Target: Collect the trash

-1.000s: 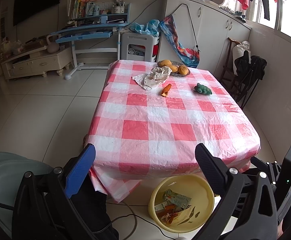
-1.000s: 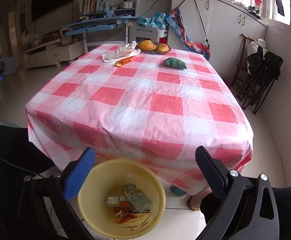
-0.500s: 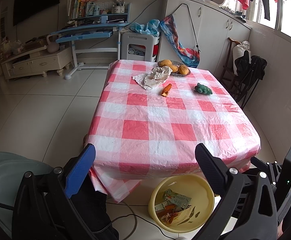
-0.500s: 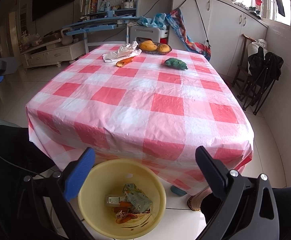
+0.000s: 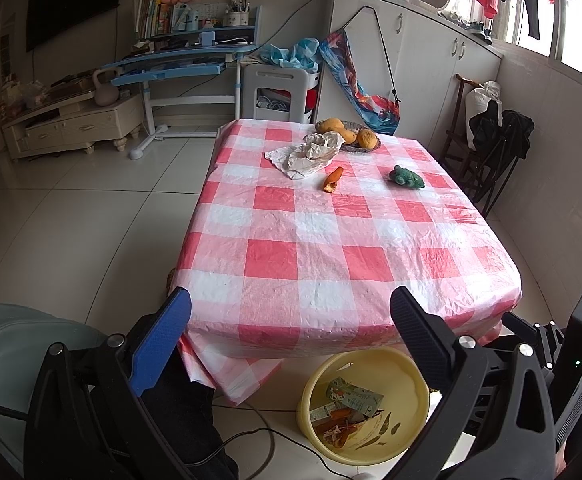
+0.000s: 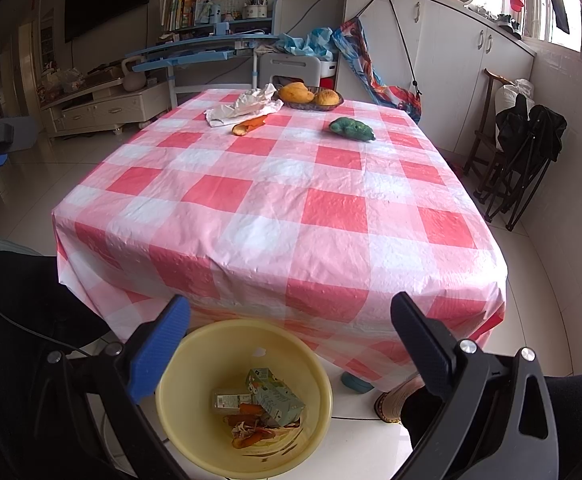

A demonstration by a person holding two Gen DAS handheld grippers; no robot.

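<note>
We take the table (image 5: 343,256), covered in a red-and-white checked plastic cloth, as our landmark. Both grippers sit off its near edge, low and short of the cloth: the left gripper (image 5: 289,316) has its blue and black fingers spread wide with nothing between them, and the right gripper (image 6: 289,320) is likewise spread wide and empty. On the floor just below the table's near edge stands a yellow basin (image 6: 195,364) serving as the trash bin; inside it we see a green carton (image 6: 275,396), a small labelled wrapper (image 6: 229,400) and orange peel scraps (image 6: 251,432) (the exact count of scraps is not readable). Trash not yet collected lies toward the table's far end: a crumpled white paper wrapper (image 5: 309,154) and, just on its near side, an orange peel piece (image 5: 333,179) lying flat on the cloth. Touching the paper on its far side is a dark shallow fruit basket (image 5: 365,147) holding mangoes (image 5: 333,125). To the right of the peel, well apart from it, sits a green toy frog (image 5: 407,178). Beyond the table's far end we note a white plastic stool (image 5: 277,92), and past the table's right side a folded black chair (image 5: 503,152) against the wall.
</note>
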